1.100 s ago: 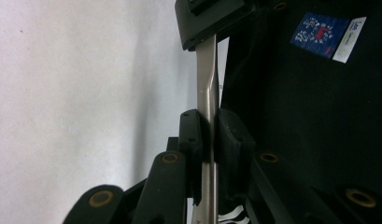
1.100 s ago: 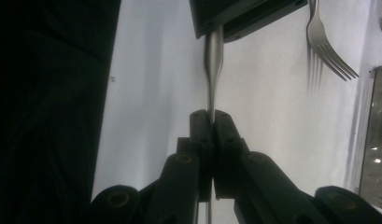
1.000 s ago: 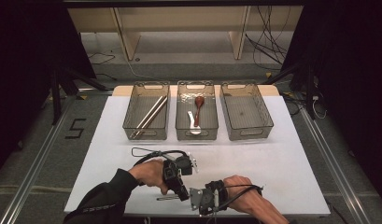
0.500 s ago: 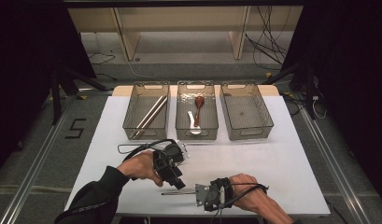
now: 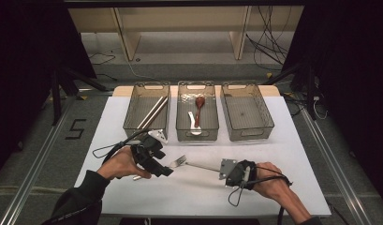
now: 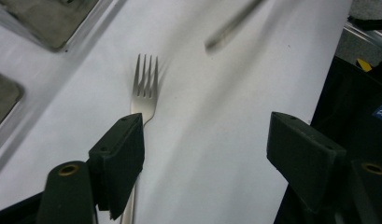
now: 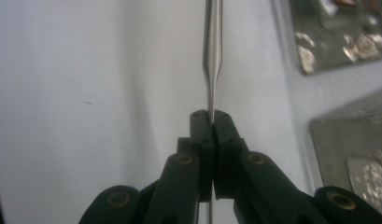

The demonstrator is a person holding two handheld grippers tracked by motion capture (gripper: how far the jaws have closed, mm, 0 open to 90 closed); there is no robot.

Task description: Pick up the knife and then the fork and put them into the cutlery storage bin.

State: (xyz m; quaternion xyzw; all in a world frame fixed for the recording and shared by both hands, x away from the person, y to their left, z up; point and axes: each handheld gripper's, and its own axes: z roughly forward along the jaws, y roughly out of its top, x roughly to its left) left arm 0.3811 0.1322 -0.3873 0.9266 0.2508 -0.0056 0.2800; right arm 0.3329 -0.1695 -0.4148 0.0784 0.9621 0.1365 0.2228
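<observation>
A steel fork [image 5: 179, 161] lies on the white table [image 5: 273, 154], tines toward the right. My left gripper [image 5: 162, 168] hovers over its handle. In the left gripper view the fork [image 6: 145, 88] runs under one pad, and the left gripper [image 6: 205, 135] has just been opening, with nothing pressed between its jaws. My right gripper [image 5: 222, 169] is shut on the thin end of a slim metal utensil [image 5: 203, 167] that points left toward the fork. In the right gripper view, the right gripper [image 7: 211, 116] pinches that utensil [image 7: 213, 46]. Its blurred far end [image 6: 230, 28] shows beyond the fork.
Three clear bins stand in a row at the back. The left bin [image 5: 133, 123] holds chopsticks [image 5: 152, 111], the middle bin [image 5: 197, 136] a wooden spoon [image 5: 199, 105] and a white one, and the right bin [image 5: 268, 123] holds nothing. Cables trail from both grippers.
The two grippers were close together; the left has drawn away to the left and up with its jaws opened, leaving the fork on the table. The right has slid right with its utensil.
</observation>
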